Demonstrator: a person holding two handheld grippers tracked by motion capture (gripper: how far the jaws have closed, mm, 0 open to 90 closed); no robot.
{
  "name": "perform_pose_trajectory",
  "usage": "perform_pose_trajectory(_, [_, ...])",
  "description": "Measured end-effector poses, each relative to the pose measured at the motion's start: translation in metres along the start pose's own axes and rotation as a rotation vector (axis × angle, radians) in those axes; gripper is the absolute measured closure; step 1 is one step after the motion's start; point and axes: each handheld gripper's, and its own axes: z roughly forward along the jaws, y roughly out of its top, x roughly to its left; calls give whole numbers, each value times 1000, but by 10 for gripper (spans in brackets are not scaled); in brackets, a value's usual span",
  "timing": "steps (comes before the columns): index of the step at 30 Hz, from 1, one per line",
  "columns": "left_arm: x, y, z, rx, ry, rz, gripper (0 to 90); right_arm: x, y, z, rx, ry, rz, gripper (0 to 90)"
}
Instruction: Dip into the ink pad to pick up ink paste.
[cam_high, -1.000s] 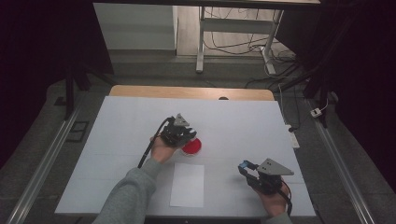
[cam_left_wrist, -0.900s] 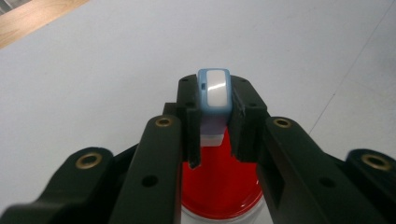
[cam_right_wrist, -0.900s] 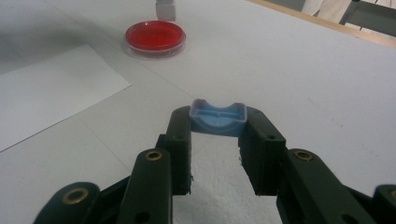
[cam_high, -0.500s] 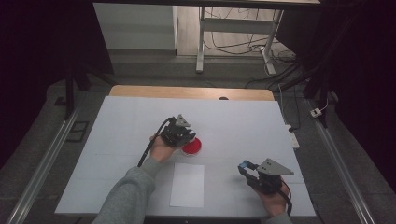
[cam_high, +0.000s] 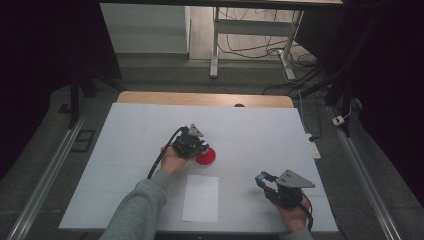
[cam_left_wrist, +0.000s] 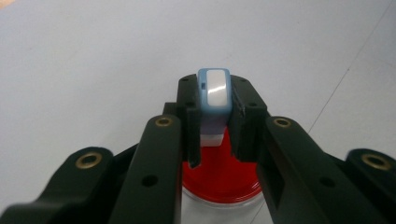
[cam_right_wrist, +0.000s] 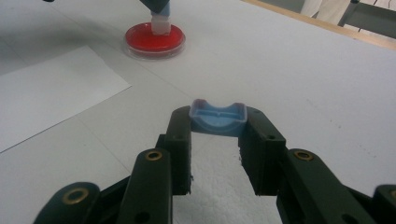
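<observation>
High view: left tool (cam_high: 196, 145) holds over the red ink pad (cam_high: 206, 157), unmoved against the frames a second back; right tool (cam_high: 270, 182) equally still near the tabletop (cam_high: 250, 130) edge. Paper sheet (cam_high: 200, 197) lies between them.

Left gripper view: jaws clamped on a blue stamp (cam_left_wrist: 214, 91), its white base pressed onto the pad below, likely inking.

Right gripper view: jaws grip the blue stamp cap (cam_right_wrist: 217, 117); pad well ahead.
</observation>
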Motion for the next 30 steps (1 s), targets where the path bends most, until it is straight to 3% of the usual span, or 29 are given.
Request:
perform_pose_trajectory(3, [2,-1,0,2,-6,-18,761,0,0,0,-3,2,1,650])
perform_pose_trajectory(10, [-4,-1,3,28,24,14,763,1,0,0,-5,2,1,650])
perform_pose_trajectory(30, [-7,0,3,32,37,25,763,1,1,0,-6,1,-1,650])
